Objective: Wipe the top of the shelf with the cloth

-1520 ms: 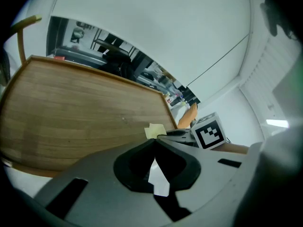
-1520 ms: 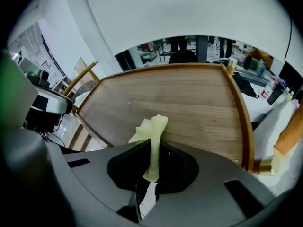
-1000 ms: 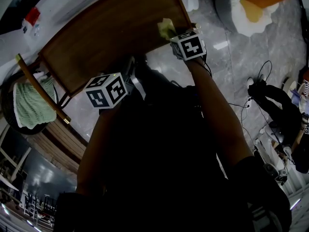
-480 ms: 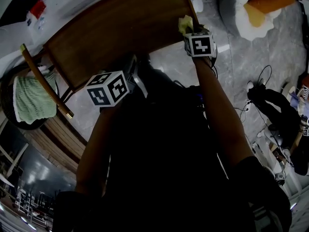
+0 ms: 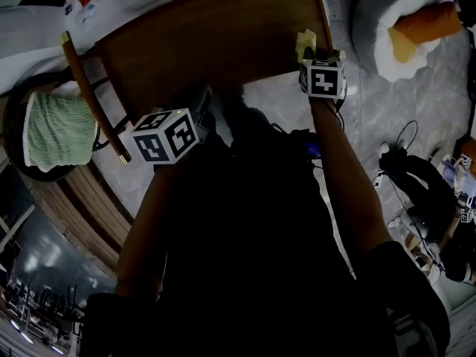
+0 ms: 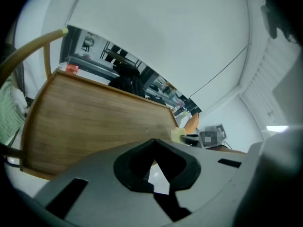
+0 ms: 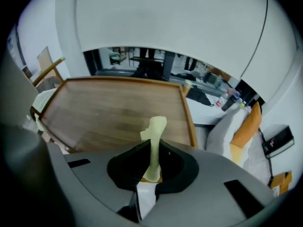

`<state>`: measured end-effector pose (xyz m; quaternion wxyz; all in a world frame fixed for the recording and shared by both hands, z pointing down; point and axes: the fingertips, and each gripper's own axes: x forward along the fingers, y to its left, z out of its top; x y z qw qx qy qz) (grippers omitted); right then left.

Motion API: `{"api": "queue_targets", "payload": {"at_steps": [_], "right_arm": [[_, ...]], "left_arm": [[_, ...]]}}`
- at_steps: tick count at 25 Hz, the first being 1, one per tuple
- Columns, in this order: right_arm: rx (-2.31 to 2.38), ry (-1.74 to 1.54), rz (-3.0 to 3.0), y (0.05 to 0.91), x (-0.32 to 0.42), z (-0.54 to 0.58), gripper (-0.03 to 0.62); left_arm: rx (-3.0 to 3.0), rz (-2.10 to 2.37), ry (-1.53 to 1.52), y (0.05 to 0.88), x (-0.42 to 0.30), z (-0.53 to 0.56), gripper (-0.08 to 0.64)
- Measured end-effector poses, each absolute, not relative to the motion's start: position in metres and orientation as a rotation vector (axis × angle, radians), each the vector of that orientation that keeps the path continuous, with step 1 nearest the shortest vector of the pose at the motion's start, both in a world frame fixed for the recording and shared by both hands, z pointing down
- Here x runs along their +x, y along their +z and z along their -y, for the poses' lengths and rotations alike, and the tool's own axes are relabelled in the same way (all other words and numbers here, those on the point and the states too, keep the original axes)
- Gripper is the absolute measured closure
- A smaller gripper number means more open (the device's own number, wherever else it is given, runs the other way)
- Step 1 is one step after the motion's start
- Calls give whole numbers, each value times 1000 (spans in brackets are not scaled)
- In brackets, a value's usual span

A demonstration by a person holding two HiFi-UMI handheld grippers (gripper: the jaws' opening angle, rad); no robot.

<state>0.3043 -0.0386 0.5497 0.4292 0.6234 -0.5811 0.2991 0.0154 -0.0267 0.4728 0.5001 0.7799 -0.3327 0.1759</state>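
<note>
Starting at the left, a green towel (image 5: 56, 132) hangs beyond the left edge of the surface and plays no part. The left gripper (image 6: 154, 144) hovers off the near edge with its jaws together on nothing, so it does not brace the shelf top (image 5: 201, 43). A hard sideways stroke could therefore rock or shift the shelf.

Further right, the yellow cloth (image 5: 305, 44) sits at the near right corner, close against the right edge. It is pinched in the right gripper (image 7: 152, 157), whose jaws are clamped on a thin fold. That narrow pinch is the main risk, because drag on the wood could pull the cloth free. The bunched strip likely covers little per pass, leaving streaks unwiped. The raised rim (image 7: 189, 112) along the right edge may snag it, or a stroke could carry it off the corner toward the white cushion (image 5: 387, 28).
</note>
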Motion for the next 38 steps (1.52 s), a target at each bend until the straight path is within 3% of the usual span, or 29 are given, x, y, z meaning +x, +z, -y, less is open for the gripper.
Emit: {"api": "queue_targets", "payload": {"at_steps": [11, 18, 25, 38], "right_arm": [[1125, 791, 2026, 527, -13, 74, 548], [909, 904, 2143, 550, -152, 69, 548], [781, 898, 2144, 577, -217, 62, 548], [722, 748, 2082, 606, -224, 57, 548]], "left_arm": [[1864, 962, 346, 434, -122, 42, 549], [1846, 1040, 370, 426, -196, 31, 549], [1797, 1091, 367, 440, -240, 25, 549], [1772, 1070, 365, 454, -237, 22, 549]]}}
